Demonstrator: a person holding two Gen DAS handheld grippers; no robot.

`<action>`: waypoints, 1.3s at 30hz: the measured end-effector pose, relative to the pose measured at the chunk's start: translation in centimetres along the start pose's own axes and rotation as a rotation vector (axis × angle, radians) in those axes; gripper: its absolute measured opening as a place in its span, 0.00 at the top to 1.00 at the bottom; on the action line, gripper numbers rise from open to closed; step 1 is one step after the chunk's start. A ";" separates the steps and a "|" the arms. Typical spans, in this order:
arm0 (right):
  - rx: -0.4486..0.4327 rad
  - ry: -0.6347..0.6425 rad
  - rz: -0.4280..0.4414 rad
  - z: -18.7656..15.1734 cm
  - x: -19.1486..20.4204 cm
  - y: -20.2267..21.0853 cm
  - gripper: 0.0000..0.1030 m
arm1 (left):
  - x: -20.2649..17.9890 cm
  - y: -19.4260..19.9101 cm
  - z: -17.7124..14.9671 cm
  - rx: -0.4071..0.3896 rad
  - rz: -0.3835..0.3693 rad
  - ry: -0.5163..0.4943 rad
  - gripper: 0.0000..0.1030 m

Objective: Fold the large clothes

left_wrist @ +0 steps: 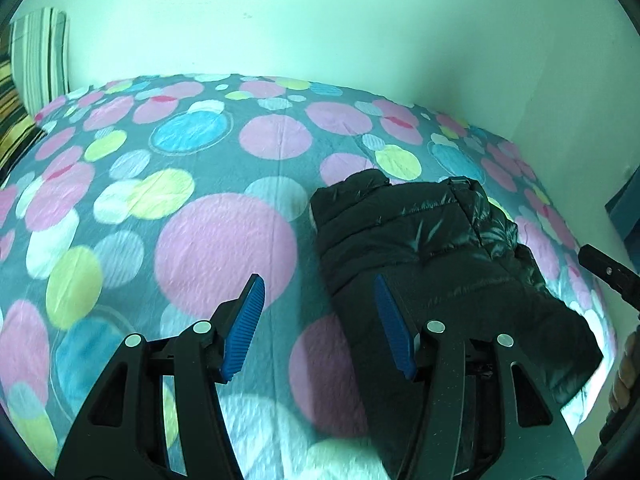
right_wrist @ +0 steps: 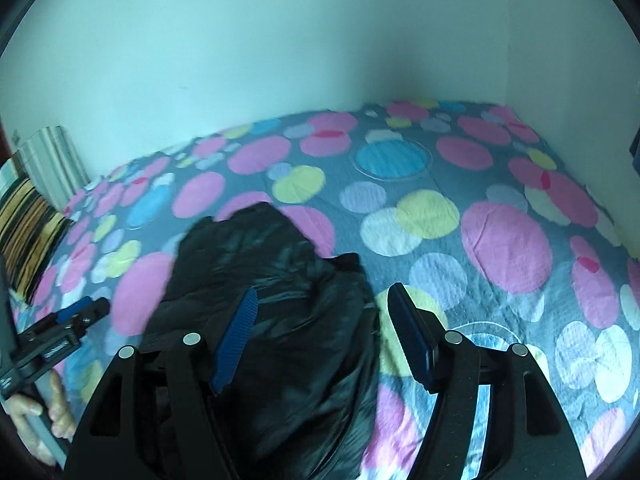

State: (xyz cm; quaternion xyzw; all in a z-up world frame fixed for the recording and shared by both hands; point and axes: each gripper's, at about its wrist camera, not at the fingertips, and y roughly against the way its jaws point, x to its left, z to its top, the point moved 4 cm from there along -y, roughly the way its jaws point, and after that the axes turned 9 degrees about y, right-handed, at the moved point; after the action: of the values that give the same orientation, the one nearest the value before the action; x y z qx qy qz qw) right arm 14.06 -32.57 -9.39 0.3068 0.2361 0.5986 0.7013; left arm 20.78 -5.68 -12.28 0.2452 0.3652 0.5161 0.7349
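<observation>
1. Here, a black, shiny, quilted puffer jacket (left_wrist: 432,256) lay folded on the bed's grey bedspread with pink, blue and yellow circles (left_wrist: 168,184), near its front edge.
2. The left tool (left_wrist: 318,292) hung above it, blue ribbed pads apart, gripping nothing.
3. The right tool (right_wrist: 322,304) stood wide and empty over the jacket's right edge.
4. A striped pillow (right_wrist: 28,224) lay far left.

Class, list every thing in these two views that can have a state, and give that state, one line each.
black puffer jacket: folded into a compact bundle, lying on the bedspread, held by neither gripper.
left gripper: open, fingers empty above the jacket's left edge.
right gripper: open, nothing between its fingers.
dotted bedspread: spread flat over the bed.
striped pillow: lying at the bed's left end.
</observation>
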 end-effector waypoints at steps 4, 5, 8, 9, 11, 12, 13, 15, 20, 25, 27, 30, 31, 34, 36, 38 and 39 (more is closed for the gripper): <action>-0.001 0.110 -0.003 -1.6 3.8 2.3 0.35 | 0.1 0.6 -2.4 0.056 -0.055 0.038 0.45; 0.014 0.129 -0.018 -2.2 4.2 2.3 0.35 | -0.1 0.6 -3.1 0.074 -0.069 0.034 0.45; 0.072 0.157 -0.065 -4.3 4.3 1.1 0.35 | -1.6 -0.6 -5.5 0.126 -0.054 -0.036 0.45; 0.084 0.157 -0.085 -4.7 4.0 0.8 0.35 | -1.9 -0.9 -6.0 0.126 -0.041 -0.047 0.45; 0.119 0.143 -0.117 -5.6 3.0 -0.3 0.35 | -2.2 -1.3 -6.4 0.107 -0.014 -0.067 0.44; 0.141 0.137 -0.129 -6.0 2.6 -0.9 0.35 | -2.4 -1.6 -6.4 0.108 -0.013 -0.077 0.44; 0.167 0.129 -0.137 -6.6 2.1 -1.7 0.35 | -2.5 -1.9 -6.4 0.111 -0.011 -0.081 0.44; 0.200 0.099 -0.122 -7.5 1.4 -2.9 0.35 | -2.8 -2.6 -6.7 0.123 0.011 -0.109 0.44; 0.256 0.019 -0.042 -9.4 0.1 -5.7 0.35 | -3.9 -3.5 -7.6 0.097 0.067 -0.179 0.47; 0.268 -0.071 0.027 -10.9 -1.0 -6.9 0.32 | -3.9 -4.2 -7.6 0.113 0.061 -0.170 0.47; 0.263 -0.074 0.029 -11.1 -0.9 -6.9 0.32 | -3.9 -4.3 -7.7 0.110 0.066 -0.173 0.47; 0.258 -0.080 0.035 -11.2 -0.7 -6.8 0.32 | -4.0 -4.1 -7.7 0.105 0.070 -0.178 0.47; 0.257 -0.082 0.037 -11.2 -0.7 -6.7 0.32 | -4.0 -4.1 -7.6 0.105 0.068 -0.178 0.47; 0.252 -0.075 0.033 -11.2 -0.7 -6.5 0.31 | -3.9 -3.9 -7.4 0.105 0.065 -0.178 0.47; 0.247 -0.075 0.033 -11.3 -0.8 -6.3 0.31 | -3.9 -3.8 -7.4 0.103 0.064 -0.178 0.47; 0.241 -0.081 0.038 -11.2 -0.8 -6.3 0.31 | -3.9 -3.7 -7.4 0.100 0.064 -0.177 0.47; 0.241 -0.081 0.039 -11.1 -0.8 -6.2 0.31 | -3.9 -3.6 -7.3 0.098 0.065 -0.177 0.47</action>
State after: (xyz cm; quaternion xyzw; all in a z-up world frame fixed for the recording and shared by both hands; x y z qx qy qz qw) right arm 10.49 -32.28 -21.67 0.4173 0.2715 0.5665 0.6566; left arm 16.30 -10.72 -18.33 0.3374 0.3155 0.4975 0.7342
